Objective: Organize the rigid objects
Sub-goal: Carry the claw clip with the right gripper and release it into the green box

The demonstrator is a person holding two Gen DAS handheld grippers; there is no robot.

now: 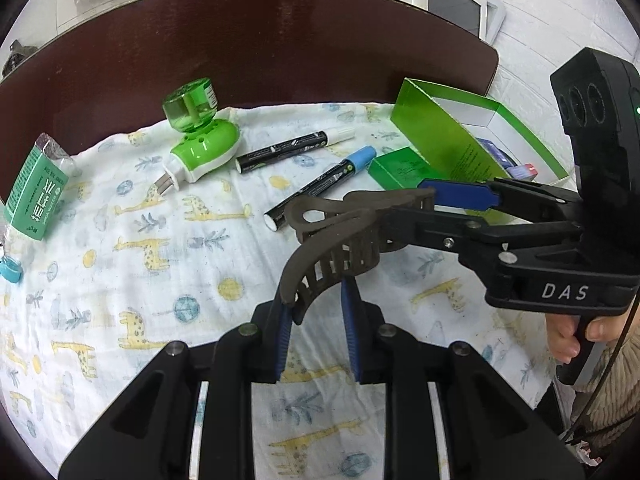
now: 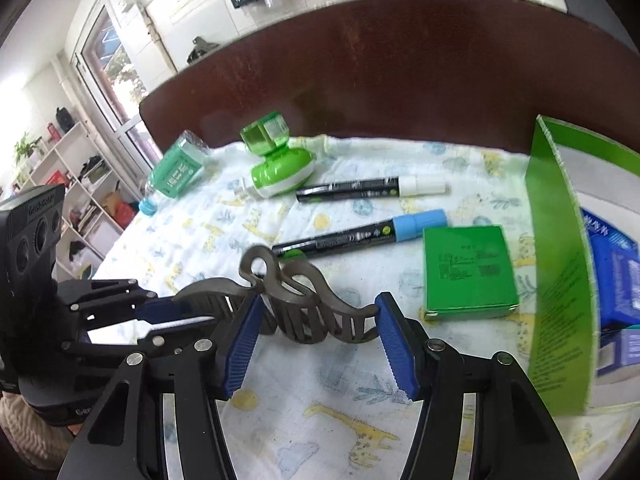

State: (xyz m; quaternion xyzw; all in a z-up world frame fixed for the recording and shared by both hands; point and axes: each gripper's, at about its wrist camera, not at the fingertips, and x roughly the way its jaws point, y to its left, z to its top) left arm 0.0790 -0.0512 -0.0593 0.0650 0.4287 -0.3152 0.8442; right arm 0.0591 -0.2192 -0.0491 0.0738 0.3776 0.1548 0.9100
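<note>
A brown hair claw clip (image 1: 336,236) (image 2: 304,300) hangs between both grippers above the giraffe-print cloth (image 1: 160,280). My left gripper (image 1: 318,312) is shut on one end of the clip. My right gripper (image 2: 316,344) has its blue pads (image 2: 242,344) spread around the clip's other half; in the left wrist view it (image 1: 440,196) reaches in from the right. Two black markers (image 1: 292,150) (image 1: 320,188), a small green box (image 2: 468,272), a green plug-in vaporizer (image 1: 200,136) and a green-labelled bottle (image 1: 36,196) lie on the cloth.
An open green carton (image 1: 480,136) (image 2: 560,264) holding blue boxes (image 2: 616,272) stands at the right. A dark brown board (image 1: 240,48) runs behind the cloth. Shelves (image 2: 80,184) and a window are at the far left in the right wrist view.
</note>
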